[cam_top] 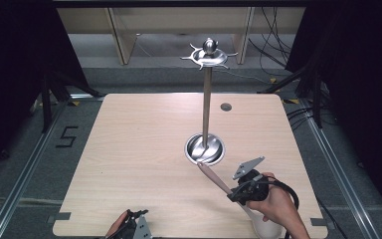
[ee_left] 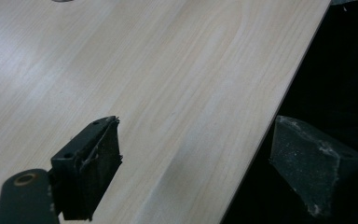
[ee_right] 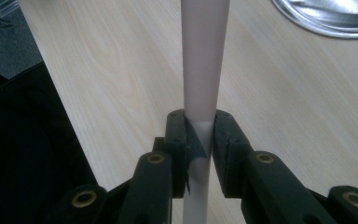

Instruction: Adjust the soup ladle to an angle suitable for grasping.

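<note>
Two grippers are mine here, one in each hand. My right gripper [cam_top: 239,190] sits near the table's front right corner, and its jaws are clamped tight on the pale pinkish handle of a long utensil [cam_top: 214,178]; in the right gripper view the handle [ee_right: 204,56] runs straight up between my two black pads, pinched where it narrows, with a scrap of dark tape or padding showing against it at the pinch. From above, the handle slants up and to the left from my grip, its free tip ending just short of the round metal base [cam_top: 205,149] of the utensil stand [cam_top: 207,89], close but apart from it. The utensil's white, wider end [cam_top: 266,226] hangs below my right hand at the table's front edge; what shape it has I cannot tell. The stand rises as a slim steel pole from that dish-like base near the middle of the light wooden table [cam_top: 139,149] and carries a hooked ring and a ball knob at its top. My left gripper [cam_top: 135,225] rests low at the front edge, left of centre, its jaws spread wide with nothing between them, one pad [ee_left: 91,170] over the wood and the other beyond the table's edge. On the floor to the left, black tape spells the digit 5 [cam_top: 67,136]. A small grey disc [cam_top: 226,106] lies on the tabletop behind the stand.
</note>
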`<state>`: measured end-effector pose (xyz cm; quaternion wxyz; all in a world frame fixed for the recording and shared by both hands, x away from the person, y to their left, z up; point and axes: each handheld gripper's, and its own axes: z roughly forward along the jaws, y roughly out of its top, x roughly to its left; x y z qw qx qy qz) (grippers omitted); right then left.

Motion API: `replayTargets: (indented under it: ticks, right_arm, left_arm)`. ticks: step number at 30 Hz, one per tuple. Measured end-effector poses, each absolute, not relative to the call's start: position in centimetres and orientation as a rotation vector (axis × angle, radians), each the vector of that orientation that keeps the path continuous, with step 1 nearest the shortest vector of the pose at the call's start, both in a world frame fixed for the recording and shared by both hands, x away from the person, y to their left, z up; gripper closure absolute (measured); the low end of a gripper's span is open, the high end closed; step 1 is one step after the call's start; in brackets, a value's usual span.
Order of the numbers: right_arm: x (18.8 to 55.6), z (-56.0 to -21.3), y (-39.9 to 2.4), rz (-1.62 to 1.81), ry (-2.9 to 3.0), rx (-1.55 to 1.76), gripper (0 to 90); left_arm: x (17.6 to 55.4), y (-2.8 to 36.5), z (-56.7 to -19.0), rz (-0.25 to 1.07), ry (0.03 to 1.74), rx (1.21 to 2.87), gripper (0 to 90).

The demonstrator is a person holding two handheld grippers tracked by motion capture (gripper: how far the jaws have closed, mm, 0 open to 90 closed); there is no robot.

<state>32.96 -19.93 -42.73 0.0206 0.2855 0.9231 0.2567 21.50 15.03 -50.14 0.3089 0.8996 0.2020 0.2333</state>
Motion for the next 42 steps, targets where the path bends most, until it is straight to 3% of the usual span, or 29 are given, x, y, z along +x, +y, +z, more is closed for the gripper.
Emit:
replayTargets:
  ticks: [42]
  right_arm:
    - [30.1, -40.7, -23.4, 1.063, 2.628, 0.844, 77.7]
  left_arm:
    - [21.5, 14.9, -50.3, 0.594, 0.534, 2.374, 14.9]
